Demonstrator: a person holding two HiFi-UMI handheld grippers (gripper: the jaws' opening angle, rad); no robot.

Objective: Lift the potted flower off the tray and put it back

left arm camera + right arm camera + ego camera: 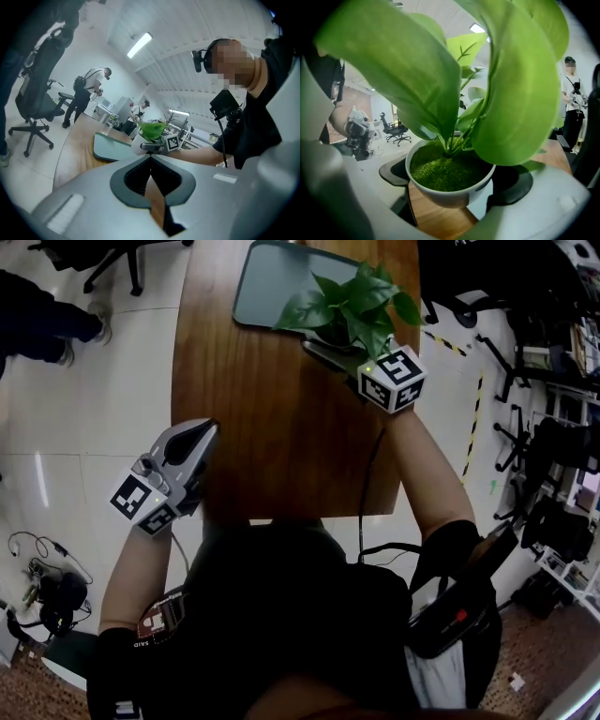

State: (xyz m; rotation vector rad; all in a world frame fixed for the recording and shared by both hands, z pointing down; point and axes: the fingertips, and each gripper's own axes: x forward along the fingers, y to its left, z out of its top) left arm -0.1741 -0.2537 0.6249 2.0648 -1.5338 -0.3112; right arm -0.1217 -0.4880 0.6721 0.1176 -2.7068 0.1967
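Note:
The potted flower [352, 306] has broad green leaves and a white pot [450, 194] topped with green moss. My right gripper [330, 341] is shut on the pot, with a dark pad pressing on either side of it. The pot hangs tilted over the wooden table [272, 427], off the front right corner of the grey-green tray [267, 287]; I see wood under it in the right gripper view. My left gripper [204, 430] is shut on nothing at the table's left edge. It points across the table at the plant [151, 130] and tray [110, 147].
Office chairs [112, 259] and a person's legs [47, 324] are on the pale floor at the left. Cables and gear [47, 587] lie at the lower left. Cluttered shelves [553, 427] stand on the right. Other people [86, 96] stand beyond the table.

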